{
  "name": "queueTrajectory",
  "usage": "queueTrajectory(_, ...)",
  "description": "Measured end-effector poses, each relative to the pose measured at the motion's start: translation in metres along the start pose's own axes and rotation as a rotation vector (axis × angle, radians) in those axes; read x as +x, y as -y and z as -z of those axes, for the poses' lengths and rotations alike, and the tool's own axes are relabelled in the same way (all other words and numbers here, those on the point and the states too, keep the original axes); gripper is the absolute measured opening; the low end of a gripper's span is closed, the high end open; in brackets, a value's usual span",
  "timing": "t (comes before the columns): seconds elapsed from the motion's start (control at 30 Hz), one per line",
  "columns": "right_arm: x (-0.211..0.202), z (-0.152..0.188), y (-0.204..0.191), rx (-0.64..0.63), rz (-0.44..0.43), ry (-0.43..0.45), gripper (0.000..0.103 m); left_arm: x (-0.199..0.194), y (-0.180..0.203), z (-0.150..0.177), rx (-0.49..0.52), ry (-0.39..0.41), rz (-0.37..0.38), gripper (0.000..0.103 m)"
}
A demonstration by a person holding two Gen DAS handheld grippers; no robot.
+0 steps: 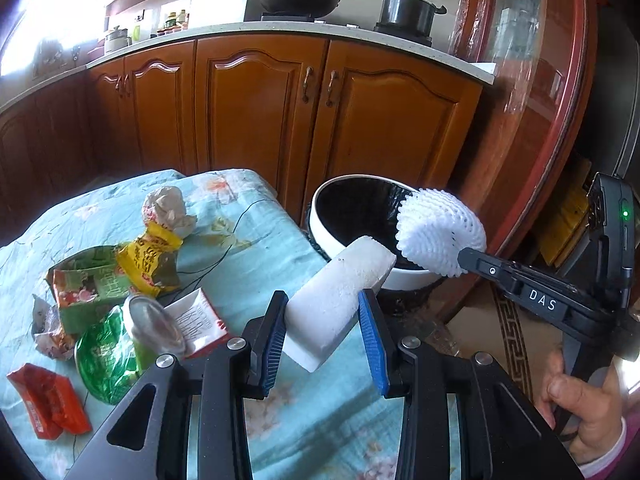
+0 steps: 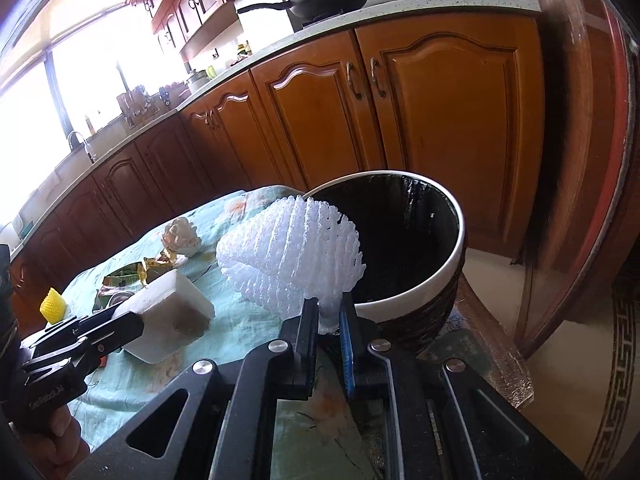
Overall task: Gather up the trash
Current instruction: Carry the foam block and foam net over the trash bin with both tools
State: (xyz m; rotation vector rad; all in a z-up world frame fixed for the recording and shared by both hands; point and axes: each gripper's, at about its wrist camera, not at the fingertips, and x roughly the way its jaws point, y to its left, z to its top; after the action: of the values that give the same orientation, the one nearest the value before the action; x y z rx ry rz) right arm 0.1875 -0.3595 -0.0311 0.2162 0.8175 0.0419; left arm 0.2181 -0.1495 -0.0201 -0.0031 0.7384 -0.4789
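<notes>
Left wrist view: left hand-held gripper (image 1: 323, 330) was clamped on a white foam block (image 1: 340, 294), jaws spread about block-wide, blue pads pressed to both its long sides. Block was held off the surface (image 1: 280, 240), tilted, far end just beside the rim of the trash bin (image 1: 320, 216). Judged reason: block was angled twd the bin mouth so it could drop in on release.

Right hand-held gripper (image 2: 328, 314) was nearly shut, pinching the lower edge of a white foam fruit net (image 2: 292, 256). In right wrist view the net overlapped the bin's near rim, partly over the black-lined opening; whether it touched the rim could not be told. Judged reason: thin, soft net needs a narrow pinch, and it was carried high to clear the rim.

Remaining trash lay on the cloth-covered surface, well left of the bin: crumpled paper ball (image 1: 166, 210), yellow wrapper (image 1: 150, 258), green wrapper (image 1: 104, 360), red packet (image 1: 46, 404), yellow net (image 2: 54, 306). Bin stood beside the surface's edge, no contents visible inside. Judgement: both items near drop-off, most pickup left. Risk: the net may cling to a pad on release.
</notes>
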Motion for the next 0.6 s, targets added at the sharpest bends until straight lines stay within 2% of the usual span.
queueTrajectory(0.6, 0.026, -0.027, 0.042, 0.012, 0.073, -0.017, 0.01, 0.085, 0.026, -0.054, 0.009, -0.018, 0.004, 0.035)
